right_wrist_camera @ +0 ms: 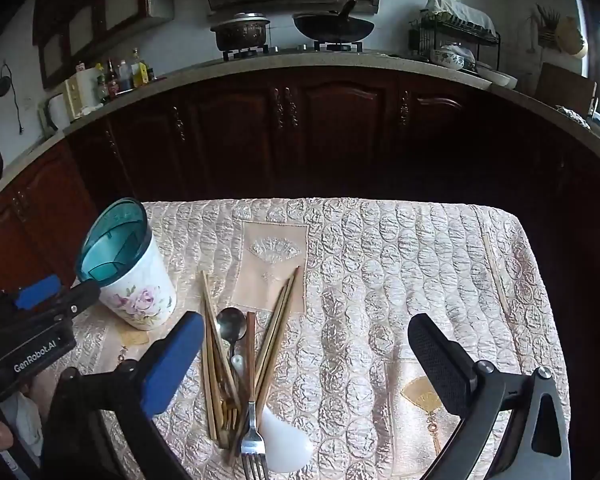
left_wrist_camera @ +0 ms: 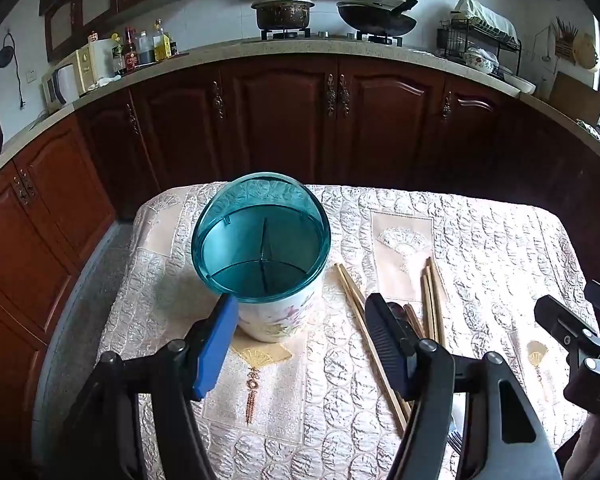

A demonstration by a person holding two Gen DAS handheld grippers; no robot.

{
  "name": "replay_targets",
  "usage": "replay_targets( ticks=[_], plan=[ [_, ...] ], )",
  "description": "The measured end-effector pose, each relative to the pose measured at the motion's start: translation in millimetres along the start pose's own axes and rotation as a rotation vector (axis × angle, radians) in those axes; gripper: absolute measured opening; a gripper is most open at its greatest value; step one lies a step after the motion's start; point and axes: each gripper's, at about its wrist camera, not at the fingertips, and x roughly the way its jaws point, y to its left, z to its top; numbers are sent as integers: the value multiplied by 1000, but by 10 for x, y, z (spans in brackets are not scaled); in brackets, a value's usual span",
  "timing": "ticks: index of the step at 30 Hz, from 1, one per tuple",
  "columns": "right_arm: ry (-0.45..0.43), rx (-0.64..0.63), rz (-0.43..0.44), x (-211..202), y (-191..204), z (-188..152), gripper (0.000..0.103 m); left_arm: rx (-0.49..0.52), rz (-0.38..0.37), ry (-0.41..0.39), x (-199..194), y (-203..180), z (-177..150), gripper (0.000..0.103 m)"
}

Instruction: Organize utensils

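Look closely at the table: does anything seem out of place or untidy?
Yes. The wooden chopsticks, metal spoon, metal fork and white plastic spoon lie loosely crossed on the quilted tablecloth, while the teal-rimmed floral holder stands empty.

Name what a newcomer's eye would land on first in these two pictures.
The flowered cup with its teal divided insert, upright at the table's left. Beside it, a loose heap of chopsticks, a spoon and a fork on the quilted cloth.
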Motion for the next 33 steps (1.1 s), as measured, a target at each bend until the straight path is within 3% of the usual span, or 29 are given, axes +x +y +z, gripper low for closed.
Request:
replay_targets(
  ticks=[33],
  plan=[
    [1, 20, 13, 37, 10, 34, 103, -1, -10, 3, 17, 4, -4, 67]
  ],
)
